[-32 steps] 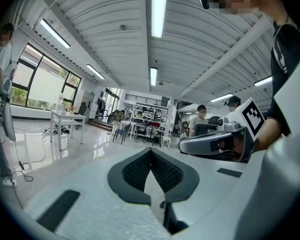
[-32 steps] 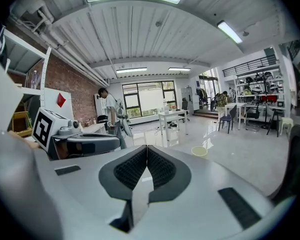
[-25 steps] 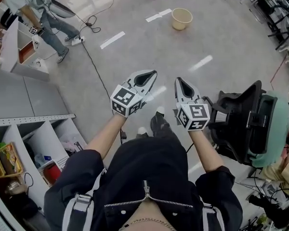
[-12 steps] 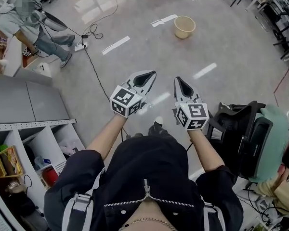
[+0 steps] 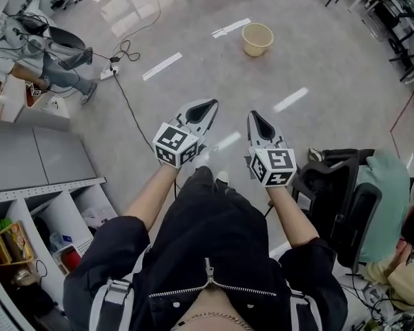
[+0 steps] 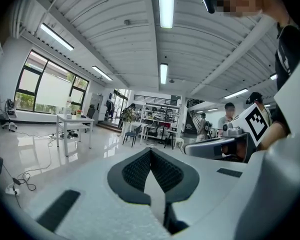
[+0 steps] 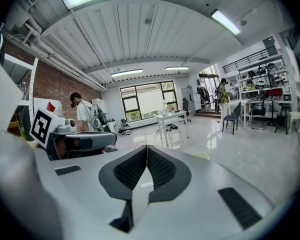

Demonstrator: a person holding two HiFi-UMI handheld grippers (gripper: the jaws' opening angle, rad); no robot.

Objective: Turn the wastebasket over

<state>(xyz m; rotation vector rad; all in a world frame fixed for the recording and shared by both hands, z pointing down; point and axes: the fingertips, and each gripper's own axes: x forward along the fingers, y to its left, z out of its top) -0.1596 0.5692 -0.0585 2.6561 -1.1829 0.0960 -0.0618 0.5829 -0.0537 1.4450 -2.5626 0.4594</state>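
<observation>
Hidden or unclear: the head view shows the beige round plastic wastebasket (image 5: pixel 257 38) small and far off, so what lies inside it cannot be made out; in the right gripper view only a pale sliver of its rim (image 7: pixel 201 155) shows over that gripper's grey body; a second person (image 5: pixel 52 57) at the upper left is cut by the frame edge
Wastebasket place: on the glossy grey floor (image 5: pixel 317 67), well apart from both grippers, ahead of them and a little to the right; near a white tape strip (image 5: pixel 230 27)
Wastebasket pointing: upright on its base, open mouth up; long axis vertical
Left gripper (image 5: pixel 210 105): jaws clenched together, ribbed pads meeting, nothing between them; held out level over the floor
Right gripper (image 5: pixel 254 116): jaws likewise pressed together on nothing; just beside the left one, the two apart
Surroundings: black office chair (image 5: pixel 334 192) with a teal garment at the right; grey shelf unit (image 5: pixel 48 185) at the left
</observation>
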